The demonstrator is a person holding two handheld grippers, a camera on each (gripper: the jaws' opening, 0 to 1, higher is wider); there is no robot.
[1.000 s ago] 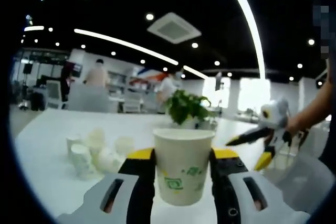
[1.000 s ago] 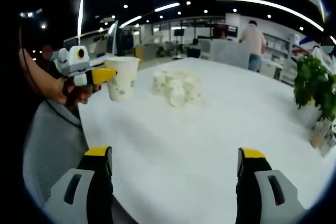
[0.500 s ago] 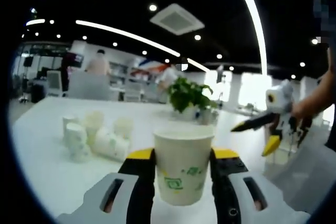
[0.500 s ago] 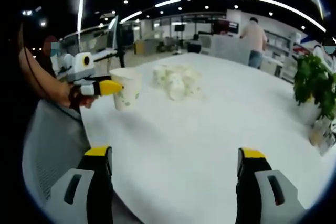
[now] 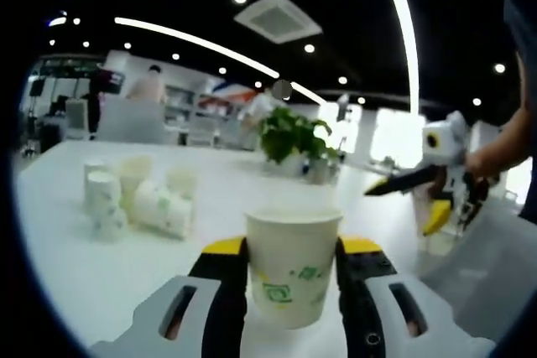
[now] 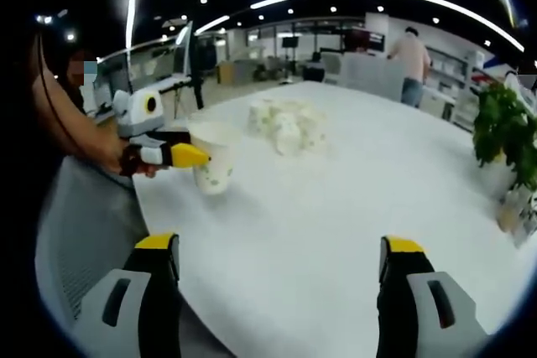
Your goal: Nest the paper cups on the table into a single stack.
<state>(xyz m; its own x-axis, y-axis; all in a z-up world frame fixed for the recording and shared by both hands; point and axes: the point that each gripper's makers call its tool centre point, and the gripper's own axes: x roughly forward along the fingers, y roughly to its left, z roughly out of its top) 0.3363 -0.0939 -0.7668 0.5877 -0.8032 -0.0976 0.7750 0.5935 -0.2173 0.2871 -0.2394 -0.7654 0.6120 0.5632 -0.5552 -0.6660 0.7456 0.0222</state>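
Paper cup (image 5: 292, 266) upright, clamped in left gripper (image 5: 289, 267) jaws — right gripper (image 6: 277, 267) jaws spread.

The cup (image 5: 293, 264) is off-white with a green printed design low on its side. The left gripper (image 5: 292, 278) has yellow tips, black inner faces and light grey bodies; the right gripper (image 6: 276, 278) has the same colours. The table (image 6: 352, 190) is plain white. The loose cups (image 5: 134, 199) are white with faint green marks. The plant (image 5: 291, 134) is green.
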